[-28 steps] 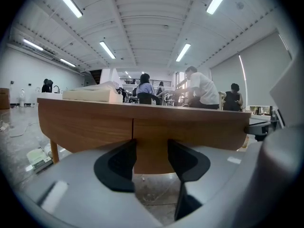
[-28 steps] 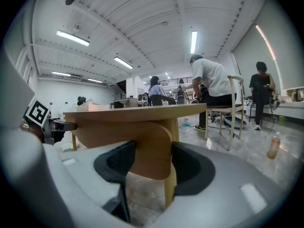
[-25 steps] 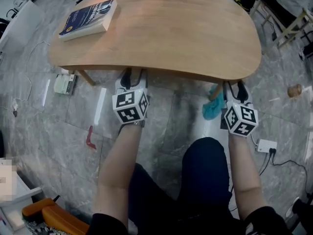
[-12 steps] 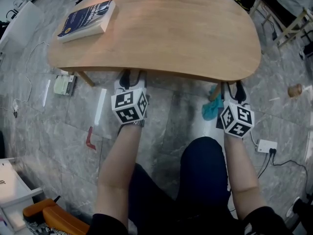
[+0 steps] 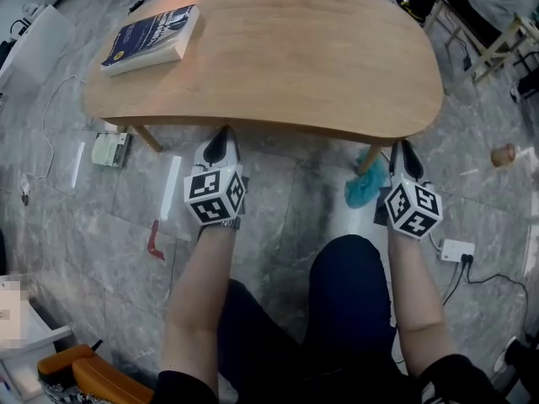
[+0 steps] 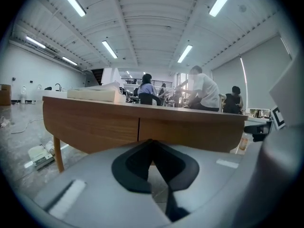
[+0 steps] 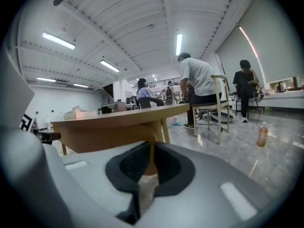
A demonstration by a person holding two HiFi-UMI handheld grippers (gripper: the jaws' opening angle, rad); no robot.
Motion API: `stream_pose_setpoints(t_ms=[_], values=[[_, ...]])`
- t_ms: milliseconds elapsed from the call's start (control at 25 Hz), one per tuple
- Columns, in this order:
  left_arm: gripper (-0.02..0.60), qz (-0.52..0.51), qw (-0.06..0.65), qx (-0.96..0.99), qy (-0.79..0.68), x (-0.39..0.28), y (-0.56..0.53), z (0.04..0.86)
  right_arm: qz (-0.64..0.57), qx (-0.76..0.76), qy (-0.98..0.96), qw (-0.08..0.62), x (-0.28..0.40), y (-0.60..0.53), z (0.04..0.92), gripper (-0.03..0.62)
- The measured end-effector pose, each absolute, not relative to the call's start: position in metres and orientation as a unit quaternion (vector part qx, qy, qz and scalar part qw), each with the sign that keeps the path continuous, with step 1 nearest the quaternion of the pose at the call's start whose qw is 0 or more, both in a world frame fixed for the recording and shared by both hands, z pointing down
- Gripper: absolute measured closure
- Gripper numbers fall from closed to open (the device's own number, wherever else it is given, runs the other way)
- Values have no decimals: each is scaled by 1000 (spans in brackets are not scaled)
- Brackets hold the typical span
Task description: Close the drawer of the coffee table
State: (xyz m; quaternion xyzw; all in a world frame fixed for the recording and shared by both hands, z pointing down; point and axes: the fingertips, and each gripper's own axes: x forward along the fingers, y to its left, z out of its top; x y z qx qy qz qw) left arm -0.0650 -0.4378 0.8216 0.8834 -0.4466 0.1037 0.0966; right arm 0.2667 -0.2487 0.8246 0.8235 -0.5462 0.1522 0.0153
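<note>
Head view is showing the left claw and the right claw pointing at the near edge of the wooden desk, each one sitting close before it. Left gripper view is showing the left claw with its jaws pressed together and holding nothing, having just been closing. Straight ahead of it and a little to its right, the drawer front is lying flush with the panel beside it, a thin vertical seam dividing the two. Right gripper view is showing the right claw with only a narrow slit between its jaws, which have just been closing on nothing; a desk leg is standing beyond that slit. A book is lying on the desk far ahead and left of the left claw. A teal cloth is lying on the floor just left of the right claw.
</note>
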Motion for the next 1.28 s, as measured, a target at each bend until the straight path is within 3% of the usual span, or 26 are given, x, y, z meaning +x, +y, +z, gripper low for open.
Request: stream_pose_setpoints(t_ms=[40, 320, 640, 1040, 1280], values=[[575, 102, 97, 884, -446, -68, -434, 820, 152, 823, -547, 13, 266, -244, 823, 592], [575, 113, 111, 880, -449, -87, -410, 802, 154, 785, -597, 58, 229, -236, 798, 592], [575, 170, 169, 855, -460, -121, -363, 739, 200, 715, -657, 129, 174, -231, 713, 592], [575, 185, 185, 848, -462, -140, -290, 537, 238, 662, -692, 161, 145, -218, 529, 592], [575, 165, 196, 858, -445, -151, -242, 425, 240, 661, -697, 141, 133, -201, 423, 592]])
